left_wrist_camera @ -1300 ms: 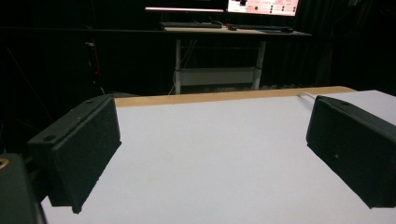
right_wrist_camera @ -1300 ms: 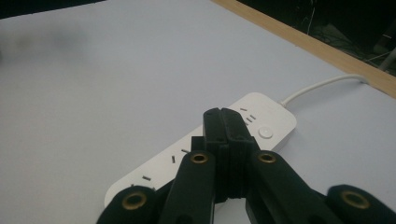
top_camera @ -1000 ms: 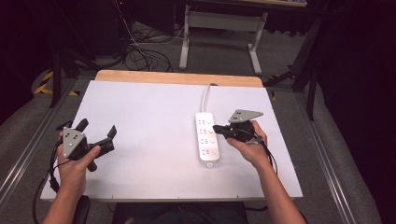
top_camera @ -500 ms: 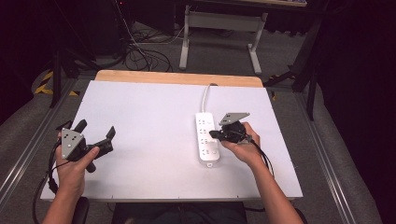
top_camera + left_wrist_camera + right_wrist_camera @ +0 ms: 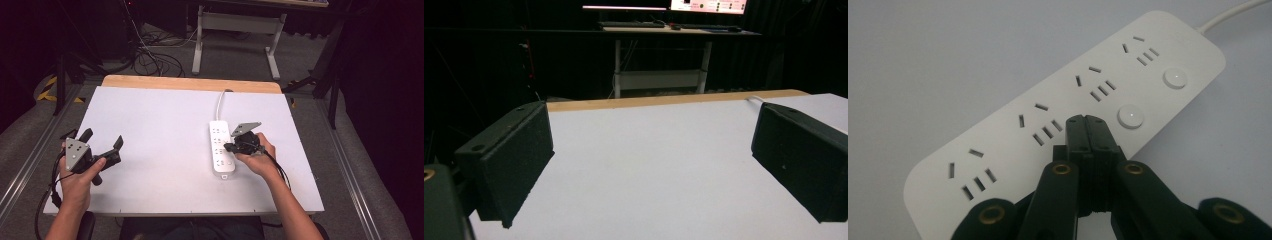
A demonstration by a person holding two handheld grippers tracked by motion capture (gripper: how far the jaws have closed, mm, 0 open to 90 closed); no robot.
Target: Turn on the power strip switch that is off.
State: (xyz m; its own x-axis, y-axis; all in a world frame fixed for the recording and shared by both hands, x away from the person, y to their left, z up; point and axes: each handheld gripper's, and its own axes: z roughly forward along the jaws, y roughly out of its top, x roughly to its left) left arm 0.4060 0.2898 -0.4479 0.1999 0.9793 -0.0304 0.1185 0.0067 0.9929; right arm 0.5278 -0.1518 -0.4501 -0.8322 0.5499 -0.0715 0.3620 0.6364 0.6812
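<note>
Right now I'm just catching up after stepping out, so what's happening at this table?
A person holds a gripper in each hand over a white table. The right gripper, jaws shut, tips over a white power strip next to one of its round buttons; whether it touches is unclear. The left gripper is open near the table's left edge, holding nothing.

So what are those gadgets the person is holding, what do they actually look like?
Each hand grips a black handheld gripper, the left gripper and the right gripper, topped by a grey three-cornered plate with small holes. A black cable trails from each. Up close, the left's jaws end in blocky matte black pads; the right's linkage shows brass-coloured rivets. The forearms are bare, no sleeves visible.
</note>
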